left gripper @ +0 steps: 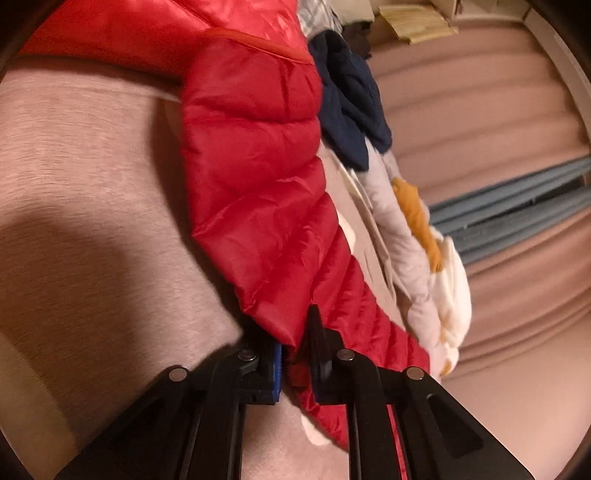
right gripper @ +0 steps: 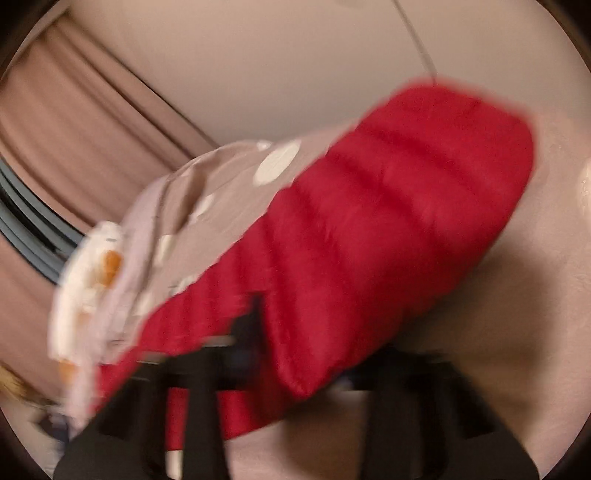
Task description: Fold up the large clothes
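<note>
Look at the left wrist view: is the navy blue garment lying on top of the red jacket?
No, the navy blue garment lies beside the red jacket, along its right edge, among other clothes.

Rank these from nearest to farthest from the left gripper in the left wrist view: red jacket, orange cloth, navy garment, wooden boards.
1. Red jacket: clamped in the left gripper.
2. Orange cloth: right of the jacket, mid-frame.
3. Navy garment: farther up the pile.
4. Wooden boards: top edge, beyond the clothes.
</note>
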`<state>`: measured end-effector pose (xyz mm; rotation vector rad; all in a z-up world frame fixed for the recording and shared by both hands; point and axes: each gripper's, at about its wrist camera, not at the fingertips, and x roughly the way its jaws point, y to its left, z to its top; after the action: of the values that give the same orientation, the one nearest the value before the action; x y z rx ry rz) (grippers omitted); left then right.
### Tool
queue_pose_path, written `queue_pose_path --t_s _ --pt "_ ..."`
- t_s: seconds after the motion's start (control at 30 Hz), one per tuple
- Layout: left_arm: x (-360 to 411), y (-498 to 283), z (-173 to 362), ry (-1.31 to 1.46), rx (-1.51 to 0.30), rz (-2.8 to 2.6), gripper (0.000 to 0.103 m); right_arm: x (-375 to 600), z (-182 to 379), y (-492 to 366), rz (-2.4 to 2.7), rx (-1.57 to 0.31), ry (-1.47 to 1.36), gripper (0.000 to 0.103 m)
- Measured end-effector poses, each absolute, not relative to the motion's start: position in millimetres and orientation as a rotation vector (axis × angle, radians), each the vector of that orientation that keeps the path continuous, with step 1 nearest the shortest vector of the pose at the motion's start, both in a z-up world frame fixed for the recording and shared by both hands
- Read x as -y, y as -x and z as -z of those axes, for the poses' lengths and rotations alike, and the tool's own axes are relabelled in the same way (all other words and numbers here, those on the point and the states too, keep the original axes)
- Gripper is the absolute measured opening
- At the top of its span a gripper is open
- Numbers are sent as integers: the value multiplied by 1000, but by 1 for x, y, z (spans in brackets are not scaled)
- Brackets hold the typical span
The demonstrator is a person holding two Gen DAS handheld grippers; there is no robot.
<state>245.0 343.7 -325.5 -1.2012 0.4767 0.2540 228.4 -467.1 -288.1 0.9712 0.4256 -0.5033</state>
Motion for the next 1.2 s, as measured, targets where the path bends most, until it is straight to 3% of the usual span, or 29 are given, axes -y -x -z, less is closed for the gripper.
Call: queue_pose_path --t_s 0.17,0.53,0.6,0.63,0.67,0.7,0.87,1.0,1.07,1.2 --pt "-333 -234 301 996 -498 -464 8 459 270 -214 582 -414 -841 9" --pt "-306 -182 256 876 -461 -543 8 474 258 -188 628 -368 -843 10" --pt "-301 -170 250 853 -446 -546 8 480 261 -179 627 -376 -867 17" --pt "-298 -166 248 834 -449 -561 8 485 263 -175 645 -387 -876 24" --pt "-296 -163 247 811 -455 -585 8 491 265 -172 695 -403 -883 37" --pt "-294 -162 247 803 -457 -601 8 497 267 -165 716 -396 -892 43" --pt "-292 -170 257 815 -487 -629 8 524 270 -148 710 -332 -976 42" --pt "-282 -190 259 706 -549 -699 8 520 271 -167 736 -392 -850 37" --pt "-276 -199 258 654 -550 -705 8 520 271 -168 752 -403 -824 17" --pt "-269 -204 252 584 -551 -722 8 510 252 -174 769 -381 -730 10"
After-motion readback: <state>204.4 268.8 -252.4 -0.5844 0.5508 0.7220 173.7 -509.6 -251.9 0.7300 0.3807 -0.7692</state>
